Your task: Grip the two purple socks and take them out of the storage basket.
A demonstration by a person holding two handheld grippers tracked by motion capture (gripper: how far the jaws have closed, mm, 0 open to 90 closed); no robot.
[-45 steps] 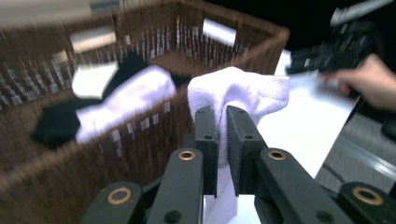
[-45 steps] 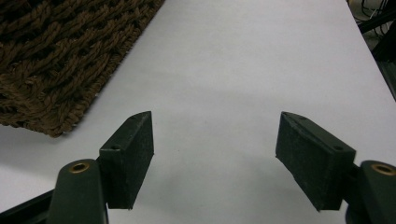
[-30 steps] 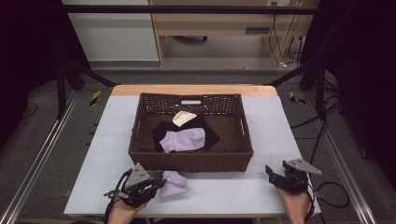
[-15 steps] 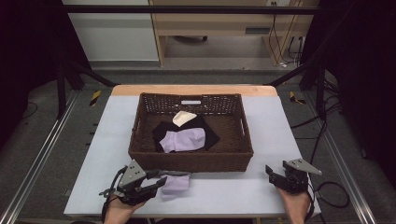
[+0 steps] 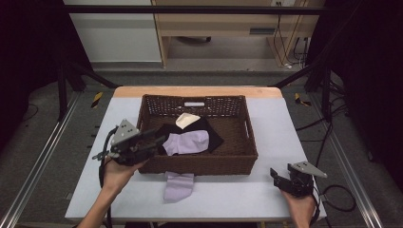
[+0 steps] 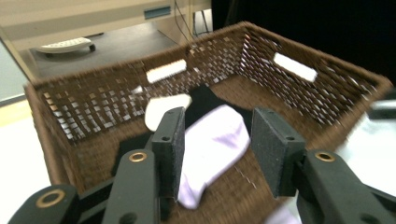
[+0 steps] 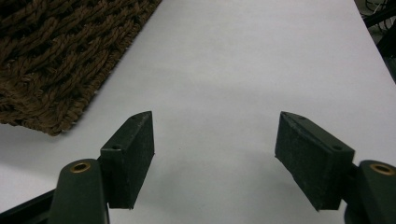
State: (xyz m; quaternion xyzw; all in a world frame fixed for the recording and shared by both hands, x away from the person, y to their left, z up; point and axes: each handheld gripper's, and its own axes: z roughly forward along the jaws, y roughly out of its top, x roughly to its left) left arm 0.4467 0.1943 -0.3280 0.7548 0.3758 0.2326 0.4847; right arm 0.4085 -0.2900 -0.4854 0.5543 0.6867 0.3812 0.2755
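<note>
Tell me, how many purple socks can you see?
2: one purple sock lies inside the basket, the other purple sock on the table before it. More could hide under the black cloth.

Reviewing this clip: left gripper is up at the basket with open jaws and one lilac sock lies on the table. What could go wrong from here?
1. The left gripper, jaws just opened and empty, hangs over the basket rim; dropping carelessly, it might catch the wicker wall.
2. The lilac sock in the basket lies on a black cloth; a deep pinch may lift both.
3. The lilac sock on the table lies against the basket's front wall, so it could be overlooked or dragged.
</note>
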